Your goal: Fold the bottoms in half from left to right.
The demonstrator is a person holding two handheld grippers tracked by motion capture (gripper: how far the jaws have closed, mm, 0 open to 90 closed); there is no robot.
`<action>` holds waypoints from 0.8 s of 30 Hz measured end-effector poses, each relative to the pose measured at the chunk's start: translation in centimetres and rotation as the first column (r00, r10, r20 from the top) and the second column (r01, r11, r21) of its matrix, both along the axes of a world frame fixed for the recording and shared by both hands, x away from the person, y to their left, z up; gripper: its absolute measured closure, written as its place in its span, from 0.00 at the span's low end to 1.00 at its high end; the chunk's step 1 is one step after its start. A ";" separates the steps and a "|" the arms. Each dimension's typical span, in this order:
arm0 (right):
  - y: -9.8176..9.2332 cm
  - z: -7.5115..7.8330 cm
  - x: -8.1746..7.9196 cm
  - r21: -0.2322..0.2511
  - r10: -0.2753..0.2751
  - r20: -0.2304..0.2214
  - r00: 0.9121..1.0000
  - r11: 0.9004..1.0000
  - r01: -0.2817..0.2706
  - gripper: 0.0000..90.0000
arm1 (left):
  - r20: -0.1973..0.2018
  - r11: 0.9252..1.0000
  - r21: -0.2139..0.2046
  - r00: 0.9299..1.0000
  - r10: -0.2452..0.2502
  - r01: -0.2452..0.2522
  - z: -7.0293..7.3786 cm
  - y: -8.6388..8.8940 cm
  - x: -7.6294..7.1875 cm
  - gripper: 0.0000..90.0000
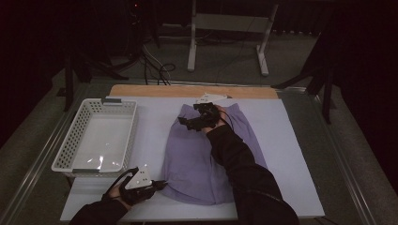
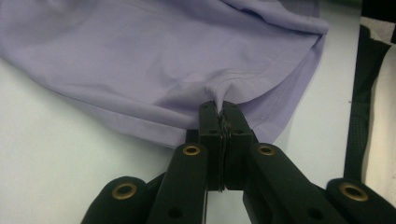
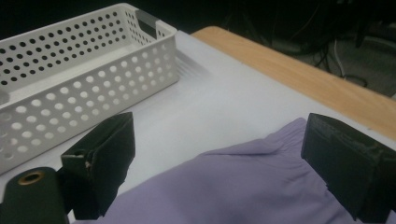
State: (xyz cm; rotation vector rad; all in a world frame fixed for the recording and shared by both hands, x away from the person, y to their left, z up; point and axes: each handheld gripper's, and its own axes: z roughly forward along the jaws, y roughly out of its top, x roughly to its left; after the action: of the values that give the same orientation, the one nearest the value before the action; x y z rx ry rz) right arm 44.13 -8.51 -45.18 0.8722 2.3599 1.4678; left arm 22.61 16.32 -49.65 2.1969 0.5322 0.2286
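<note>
we see the lilac garment (image 1: 206, 154) lying flat in the middle of the white mat (image 1: 291, 154), right of the white basket (image 1: 96, 136). our left gripper (image 1: 159, 184) is clamped tight on its near left hem, puckering the cloth into a small peak. our right gripper (image 1: 187, 123) hovers over the far edge, jaws spread wide with nothing between them. we judge the fabric thin, light and limp, probably a little slick, so it should sag between holds; the stitched hem or far corner looks the firmest place to pinch.
</note>
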 end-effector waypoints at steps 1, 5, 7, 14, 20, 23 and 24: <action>0.3 -0.1 0.2 -0.010 -0.008 -0.002 1.000 1.000 0.008 0.11 | 0.004 1.000 -0.002 1.000 0.001 -0.001 0.0 0.0 0.0 0.99; 1.8 -1.0 1.2 -0.030 -0.055 -0.023 0.998 0.998 0.055 0.11 | 0.009 1.000 -0.009 1.000 -0.001 0.001 0.2 0.0 -0.1 0.99; 2.3 -1.4 1.8 -0.054 -0.083 -0.039 0.996 0.995 0.080 0.11 | 0.014 1.000 -0.009 1.000 0.001 -0.001 0.2 0.1 -0.1 0.99; 4.0 -3.0 3.3 -0.135 -0.170 -0.054 0.984 0.978 0.162 0.11 | 0.020 1.000 -0.006 1.000 -0.001 0.001 0.1 0.1 -0.2 0.99; 4.9 -3.9 4.4 -0.200 -0.248 -0.088 0.965 0.953 0.226 0.18 | 0.018 1.000 -0.003 1.000 -0.010 0.010 0.1 -0.1 -0.2 0.99; 5.3 -4.2 5.0 -0.218 -0.288 -0.103 0.952 0.940 0.261 0.19 | 0.020 1.000 -0.005 1.000 -0.006 0.006 0.0 0.0 -0.3 0.99; 5.4 -4.3 5.1 -0.235 -0.307 -0.108 0.946 0.932 0.276 0.21 | 0.018 1.000 -0.007 1.000 -0.005 0.005 0.0 0.0 -0.3 0.99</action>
State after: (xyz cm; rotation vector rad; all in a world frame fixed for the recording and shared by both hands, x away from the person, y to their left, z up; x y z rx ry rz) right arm 49.27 -3.06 -49.45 1.2414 2.3059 1.0415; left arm 22.35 16.33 -49.66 2.1873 0.5166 0.2438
